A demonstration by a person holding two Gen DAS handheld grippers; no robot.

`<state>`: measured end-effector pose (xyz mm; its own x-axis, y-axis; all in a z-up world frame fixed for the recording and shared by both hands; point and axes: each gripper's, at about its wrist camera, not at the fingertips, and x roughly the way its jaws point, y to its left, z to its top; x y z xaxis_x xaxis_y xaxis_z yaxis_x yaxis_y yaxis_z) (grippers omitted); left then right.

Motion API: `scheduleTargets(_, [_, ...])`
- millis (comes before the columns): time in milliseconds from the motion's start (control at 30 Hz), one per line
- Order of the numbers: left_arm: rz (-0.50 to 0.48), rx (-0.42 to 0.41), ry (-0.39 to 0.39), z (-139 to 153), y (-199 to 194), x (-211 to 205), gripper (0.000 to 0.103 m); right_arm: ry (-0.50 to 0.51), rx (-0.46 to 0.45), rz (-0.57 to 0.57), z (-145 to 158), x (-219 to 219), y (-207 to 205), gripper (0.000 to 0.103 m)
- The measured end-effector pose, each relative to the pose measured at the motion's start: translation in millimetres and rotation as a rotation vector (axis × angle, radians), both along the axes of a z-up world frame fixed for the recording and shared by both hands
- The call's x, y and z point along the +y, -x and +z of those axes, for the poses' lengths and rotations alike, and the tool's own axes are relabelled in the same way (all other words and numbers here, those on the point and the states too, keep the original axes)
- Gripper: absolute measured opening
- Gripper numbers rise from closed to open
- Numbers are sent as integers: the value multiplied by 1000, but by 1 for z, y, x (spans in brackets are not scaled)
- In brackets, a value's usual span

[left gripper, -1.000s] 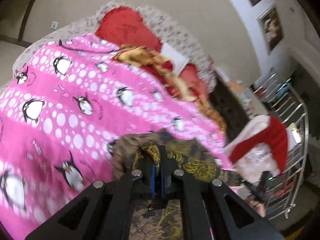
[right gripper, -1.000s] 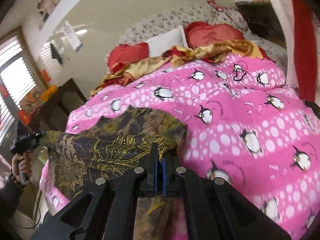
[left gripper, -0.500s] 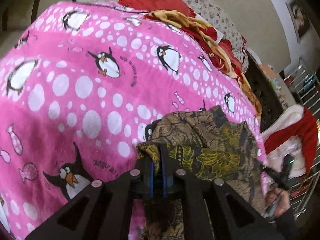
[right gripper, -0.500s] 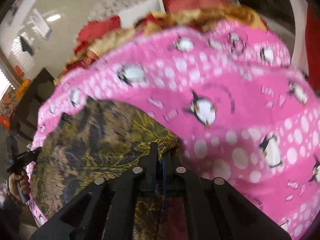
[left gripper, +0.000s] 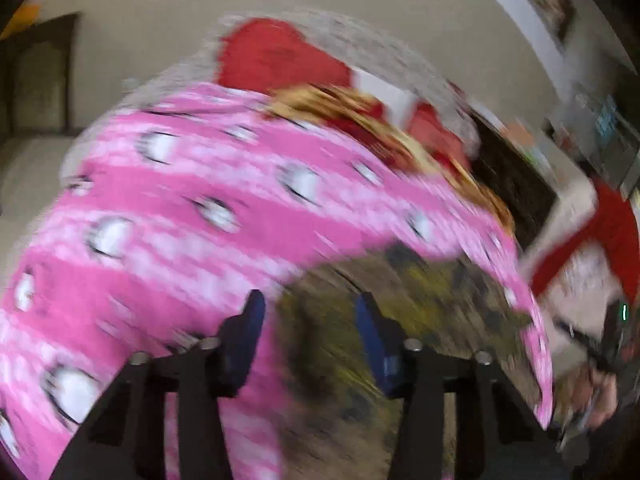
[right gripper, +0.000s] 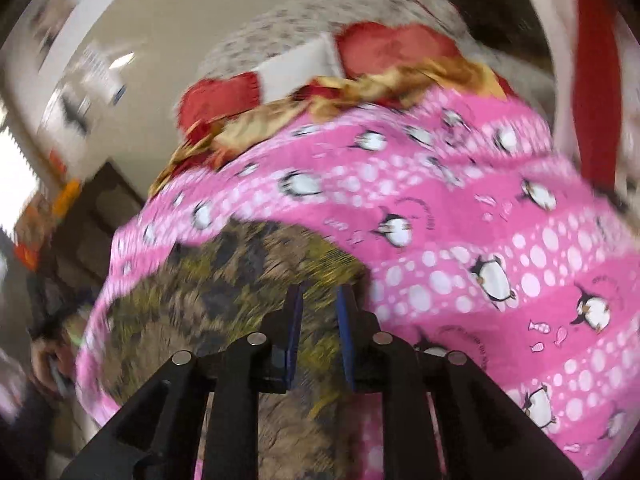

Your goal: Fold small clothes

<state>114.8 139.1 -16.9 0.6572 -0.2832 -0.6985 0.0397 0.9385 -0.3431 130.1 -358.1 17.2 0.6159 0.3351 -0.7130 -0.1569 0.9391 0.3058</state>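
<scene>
— What lies ahead of the tool? 
— A small dark brown cloth garment with a yellow-gold leafy pattern (right gripper: 224, 292), spread flat on the pink cover, blurred in both views.

— Where exactly? 
— In the right wrist view it runs from under the fingers forward and out to their left. In the left wrist view the same garment (left gripper: 400, 320) lies under the fingers and out to their right.

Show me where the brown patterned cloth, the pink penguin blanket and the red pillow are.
brown patterned cloth (right gripper: 224, 280), right wrist view, middle of the fabric.
pink penguin blanket (right gripper: 500, 240), right wrist view, bare dotted part.
red pillow (left gripper: 276, 56), left wrist view, middle of its face.
</scene>
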Motion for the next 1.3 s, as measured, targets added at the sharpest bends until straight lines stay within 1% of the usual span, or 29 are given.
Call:
scheduleTargets(33, [-24, 8, -37, -5, 5, -16, 36, 51, -6, 19, -1, 17, 5, 15])
scheduleTargets(67, [-30, 20, -59, -11, 8, -28, 35, 88, -2, 32, -5, 31, 6, 15])
scheduleTargets(133, [-4, 71, -101, -35, 12, -50, 35, 164, 10, 61, -15, 63, 5, 15])
scheduleTargets(200, [42, 127, -142, -67, 12, -55, 34, 241, 8, 85, -32, 88, 5, 15])
scheduleTargets(233, [44, 88, -136, -72, 15, -55, 33, 287, 37, 106, -49, 99, 3, 15])
scheduleTargets(267, [40, 67, -141, -74, 16, -54, 32, 328, 82, 112, -69, 102, 0, 15])
scheduleTargets(300, [33, 56, -134, -76, 17, -52, 32, 339, 102, 113, -82, 101, -1, 15])
scheduleTargets(333, [32, 57, -123, -77, 17, -50, 30, 298, 32, 108, -88, 94, 4, 15])
scheduleTargets(433, [21, 43, -81, -83, 16, -40, 25, 253, 32, 128, -90, 85, 5, 15])
scheduleTargets(500, [29, 44, -47, -83, 17, -35, 24, 263, 21, 143, -91, 85, 6, 16])
scheduleTargets(533, [32, 47, -43, -81, 19, -35, 23, 267, 12, 151, -92, 84, 8, 16])
scheduleTargets(567, [39, 57, -47, -79, 20, -35, 23, 253, 22, 142, -90, 82, 8, 16])
scheduleTargets(633, [31, 97, -110, -70, 18, -47, 25, 240, 61, 124, -85, 83, 7, 16])
scheduleTargets(700, [21, 149, -163, -63, 13, -55, 32, 222, 100, 88, -74, 83, 6, 17])
scheduleTargets(767, [28, 219, -197, -62, -3, -64, 44, 254, 143, 55, -74, 89, -1, 17])
scheduleTargets(800, [28, 234, -207, -63, -9, -68, 48, 284, 155, 59, -76, 96, -7, 18])
scheduleTargets(833, [19, 241, -226, -62, -17, -73, 57, 315, 159, 60, -77, 101, -13, 18])
scheduleTargets(867, [8, 241, -256, -61, -26, -78, 60, 333, 163, 61, -78, 105, -19, 18])
scheduleTargets(900, [4, 240, -288, -60, -35, -82, 60, 351, 170, 65, -78, 109, -28, 18])
scheduleTargets(933, [8, 235, -301, -58, -44, -83, 60, 362, 172, 68, -77, 111, -37, 18])
scheduleTargets(967, [14, 224, -295, -56, -52, -81, 60, 366, 172, 69, -77, 112, -46, 18])
scheduleTargets(1000, [38, 200, -285, -52, -66, -75, 60, 364, 169, 69, -76, 110, -51, 18])
scheduleTargets(1067, [97, 183, -286, -47, -85, -61, 60, 345, 140, 43, -72, 105, -72, 18])
scheduleTargets(1100, [149, 179, -261, -43, -98, -47, 60, 332, 119, 16, -69, 100, -82, 18])
scheduleTargets(1133, [179, 175, -243, -40, -103, -39, 60, 296, 78, -24, -60, 92, -92, 18])
scheduleTargets(1200, [239, 147, -204, -26, -107, -25, 60, 262, 27, -65, -49, 81, -99, 18])
scheduleTargets(1267, [225, 91, -194, -12, -100, -27, 61, 230, -23, -117, -32, 69, -98, 18])
scheduleTargets(1300, [202, 46, -195, -6, -93, -34, 62, 213, -34, -128, -28, 66, -97, 18])
